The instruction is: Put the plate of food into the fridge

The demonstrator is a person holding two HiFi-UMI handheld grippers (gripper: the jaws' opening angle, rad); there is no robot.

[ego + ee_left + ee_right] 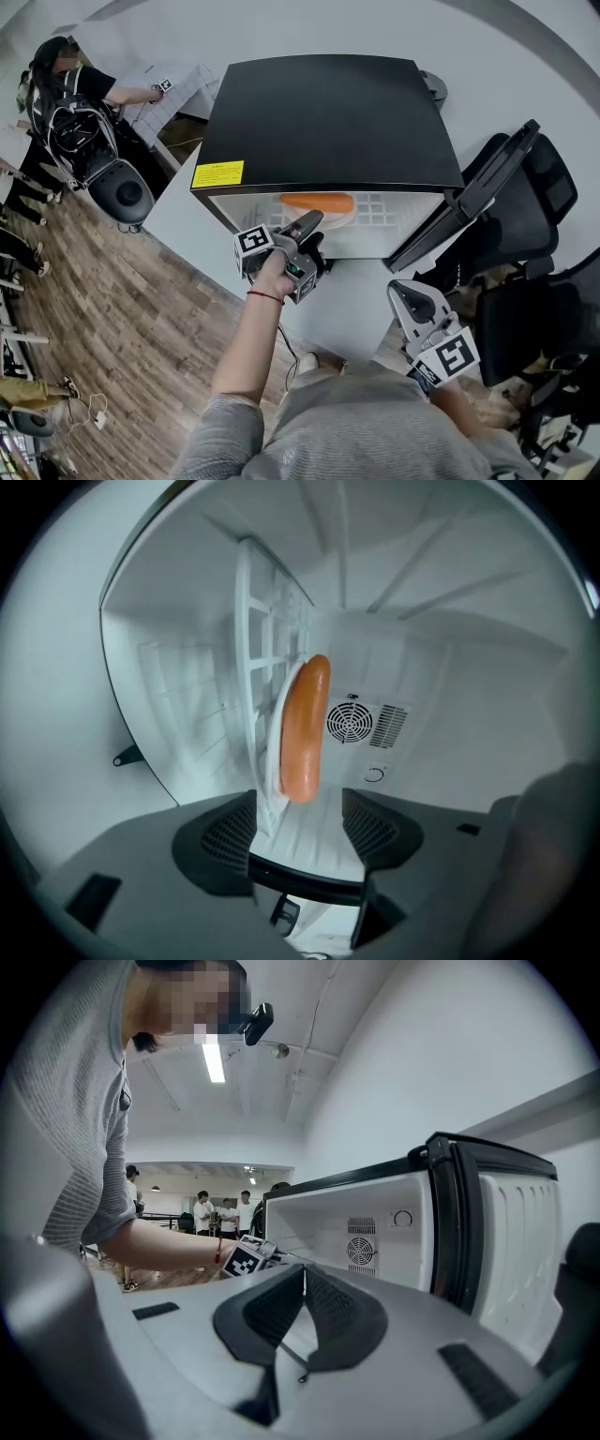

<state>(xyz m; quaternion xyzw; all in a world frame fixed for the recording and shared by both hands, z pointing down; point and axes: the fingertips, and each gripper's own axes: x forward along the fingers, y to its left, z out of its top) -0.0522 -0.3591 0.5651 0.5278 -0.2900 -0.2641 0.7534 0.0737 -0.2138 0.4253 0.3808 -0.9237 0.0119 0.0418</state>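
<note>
A black mini fridge (328, 112) stands with its door (469, 197) swung open to the right. Inside, a white plate (278, 761) with an orange sausage-like food (305, 728) rests on the white wire shelf (258, 649); in the head view the food (317, 202) shows just inside the opening. My left gripper (307, 228) reaches into the opening, rolled on its side. Its jaws stand open (298, 834) right in front of the plate's near rim, and the pads press on nothing. My right gripper (401, 292) hangs back at the lower right, shut and empty (303, 1283), facing the open fridge (375, 1213).
Black office chairs (534, 187) crowd the space right of the open door. A person with a backpack (80, 122) stands at the upper left on the wooden floor (112, 309). Several people (220, 1213) stand far off in the room. A fan vent (350, 722) sits on the fridge's back wall.
</note>
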